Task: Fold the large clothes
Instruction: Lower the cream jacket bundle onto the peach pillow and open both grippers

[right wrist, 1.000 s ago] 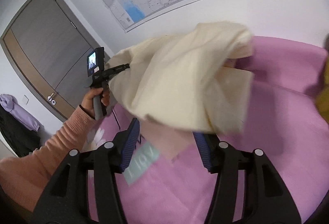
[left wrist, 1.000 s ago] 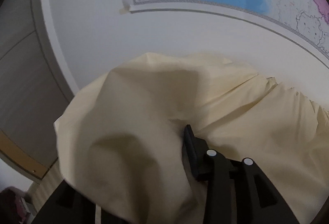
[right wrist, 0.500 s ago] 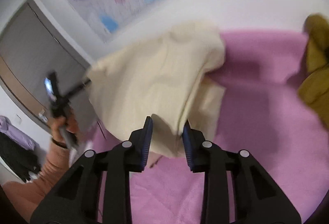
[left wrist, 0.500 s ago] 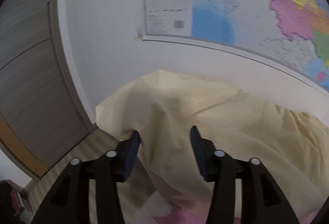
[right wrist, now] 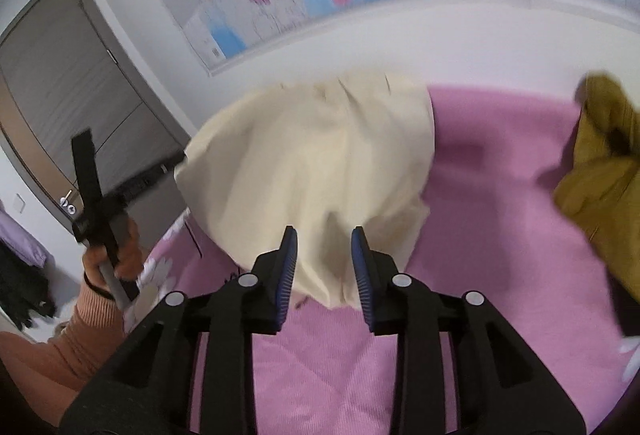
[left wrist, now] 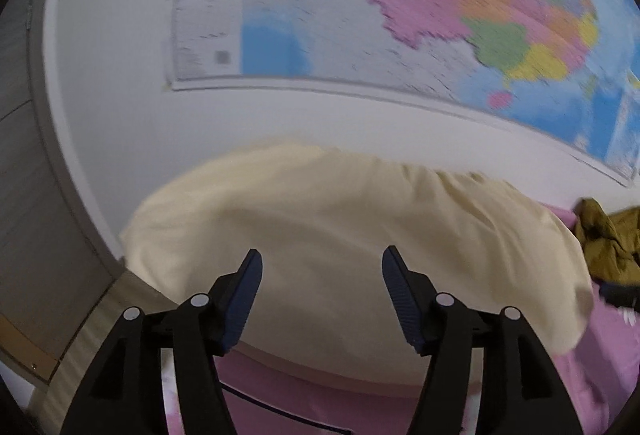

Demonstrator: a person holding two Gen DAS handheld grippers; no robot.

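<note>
A large cream garment (left wrist: 340, 227) billows over the pink bed cover (right wrist: 480, 235), blurred by motion. My left gripper (left wrist: 320, 275) is open and its jaws are opening wider. The cloth lies beyond its fingertips, with nothing between them. In the right wrist view the cream garment (right wrist: 312, 163) spreads from the bed's left edge toward the middle. Its near hem hangs between the jaws of my right gripper (right wrist: 324, 255). Those jaws stand narrow and are opening, and the pads do not visibly press the cloth. A hand in an orange sleeve (right wrist: 108, 247) holds the left gripper's handle at the left.
An olive-yellow garment (right wrist: 600, 175) lies crumpled on the right of the bed, also seen as an olive heap (left wrist: 608, 239). A wall map (left wrist: 400, 15) hangs above the bed. A grey door (right wrist: 60, 75) and wood floor (left wrist: 100, 315) are to the left.
The left gripper let go of the cream cloth, opened wide and drew back from it. The cloth dropped toward the bed. The right jaws narrowed around the cloth's near hem.
</note>
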